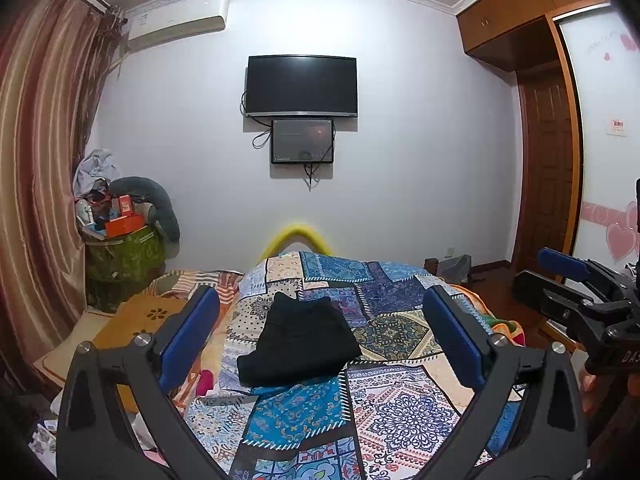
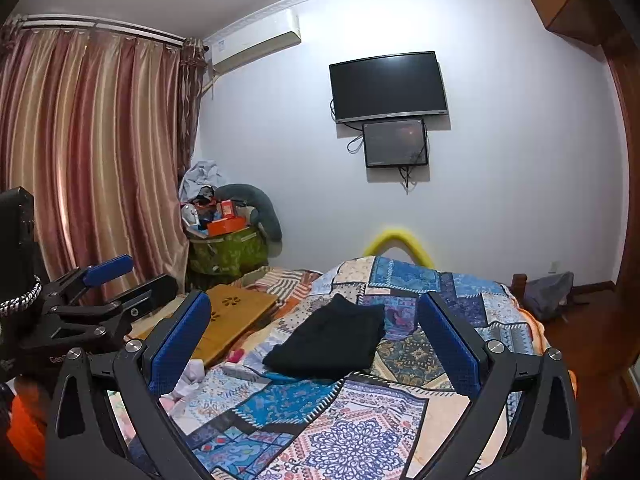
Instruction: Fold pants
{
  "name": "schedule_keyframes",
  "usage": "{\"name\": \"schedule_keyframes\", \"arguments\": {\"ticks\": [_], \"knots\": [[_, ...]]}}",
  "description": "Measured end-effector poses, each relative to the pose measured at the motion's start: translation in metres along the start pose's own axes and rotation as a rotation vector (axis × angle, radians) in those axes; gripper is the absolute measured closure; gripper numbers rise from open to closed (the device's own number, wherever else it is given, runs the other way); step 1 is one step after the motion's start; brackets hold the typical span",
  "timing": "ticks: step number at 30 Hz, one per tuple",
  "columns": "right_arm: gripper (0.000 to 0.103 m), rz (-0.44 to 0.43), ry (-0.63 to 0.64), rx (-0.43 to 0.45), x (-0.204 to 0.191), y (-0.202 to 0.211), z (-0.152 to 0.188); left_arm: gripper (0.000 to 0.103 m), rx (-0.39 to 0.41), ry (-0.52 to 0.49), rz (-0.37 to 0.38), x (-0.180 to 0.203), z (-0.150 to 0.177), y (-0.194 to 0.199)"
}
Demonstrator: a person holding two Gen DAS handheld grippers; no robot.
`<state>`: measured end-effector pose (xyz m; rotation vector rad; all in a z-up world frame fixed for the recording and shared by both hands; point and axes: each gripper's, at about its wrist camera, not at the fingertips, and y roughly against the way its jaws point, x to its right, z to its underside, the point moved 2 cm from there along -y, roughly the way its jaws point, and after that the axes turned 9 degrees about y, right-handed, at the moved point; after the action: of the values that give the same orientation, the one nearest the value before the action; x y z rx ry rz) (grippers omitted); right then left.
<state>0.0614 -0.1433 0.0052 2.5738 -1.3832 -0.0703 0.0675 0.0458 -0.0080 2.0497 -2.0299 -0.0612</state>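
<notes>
Pants (image 1: 298,342): folded black, lying on patchwork bedspread (image 1: 380,412).
Left gripper (image 1: 320,336): raised, jaws spread, empty.
Right gripper (image 2: 316,340): at left's 3 o'clock, raised, spread, empty.

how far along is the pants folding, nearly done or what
It looks essentially done. The black pants lie as a compact folded bundle on the patchwork bedspread. Nothing is in hand: the left gripper and right gripper are both open and empty, held back from and above the pants. What may be left is only tidying: the far end of the bundle looks a bit uneven, so a light squaring-up could help.
</notes>
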Motion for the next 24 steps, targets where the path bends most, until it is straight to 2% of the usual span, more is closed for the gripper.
{"name": "schedule_keyframes", "arguments": {"ticks": [24], "knots": [[0.000,0.012,-0.014,-0.002,0.0042,0.0037,0.0029,0.000,-0.023,0.000,0.045,0.0050,-0.0001,-0.0014]]}}
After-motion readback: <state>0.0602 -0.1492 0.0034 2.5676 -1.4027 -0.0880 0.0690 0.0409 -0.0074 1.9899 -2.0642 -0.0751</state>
